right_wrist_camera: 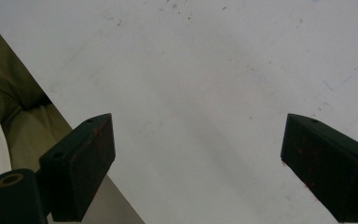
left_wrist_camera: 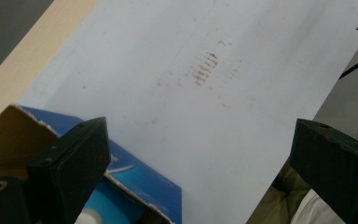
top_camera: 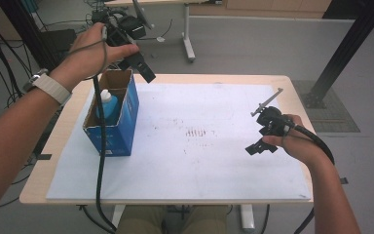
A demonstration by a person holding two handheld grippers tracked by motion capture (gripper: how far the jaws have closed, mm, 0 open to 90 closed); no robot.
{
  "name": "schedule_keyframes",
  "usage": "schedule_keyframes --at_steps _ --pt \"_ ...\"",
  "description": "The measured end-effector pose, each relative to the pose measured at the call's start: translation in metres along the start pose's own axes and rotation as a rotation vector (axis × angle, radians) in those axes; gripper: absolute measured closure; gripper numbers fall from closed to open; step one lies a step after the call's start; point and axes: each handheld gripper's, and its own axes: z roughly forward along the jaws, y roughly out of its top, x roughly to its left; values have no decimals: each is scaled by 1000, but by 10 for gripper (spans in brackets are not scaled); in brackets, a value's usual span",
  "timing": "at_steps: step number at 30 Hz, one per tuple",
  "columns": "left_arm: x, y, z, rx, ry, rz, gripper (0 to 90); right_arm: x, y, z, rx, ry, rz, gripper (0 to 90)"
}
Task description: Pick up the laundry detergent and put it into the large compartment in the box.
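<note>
A blue cardboard box (top_camera: 113,130) stands open-topped on the left of the white mat (top_camera: 199,165). Inside it is a blue bottle (top_camera: 108,106) with a white cap. My left gripper (top_camera: 141,67) hovers above the box's far end, open, with nothing between its jaws. In the left gripper view, the gripper (left_wrist_camera: 200,149) looks down past the box's torn corner (left_wrist_camera: 144,183) and the bottle (left_wrist_camera: 121,205). My right gripper (top_camera: 260,141) is held low over the right side of the mat, open and empty. In the right gripper view, bare mat lies between its wide-set jaws (right_wrist_camera: 196,149).
Reddish-brown smudges (top_camera: 197,131) mark the mat's middle. The wooden table edge (top_camera: 39,180) frames the mat. A black cable (top_camera: 100,161) hangs from the left gripper past the box. Cables and a black frame post (top_camera: 345,48) stand on the floor beyond.
</note>
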Motion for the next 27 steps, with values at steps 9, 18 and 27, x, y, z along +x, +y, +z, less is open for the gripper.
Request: schedule_keyframes --at_steps 9,18,27 --pt "-9 11 16 -9 -56 109 59 3 -3 0 -8 -1 1 99" --pt "-13 13 34 -23 -108 178 52 3 -4 2 -10 4 9 95" --pt "-23 14 55 -17 -106 236 57 4 -1 5 -7 6 7 93"
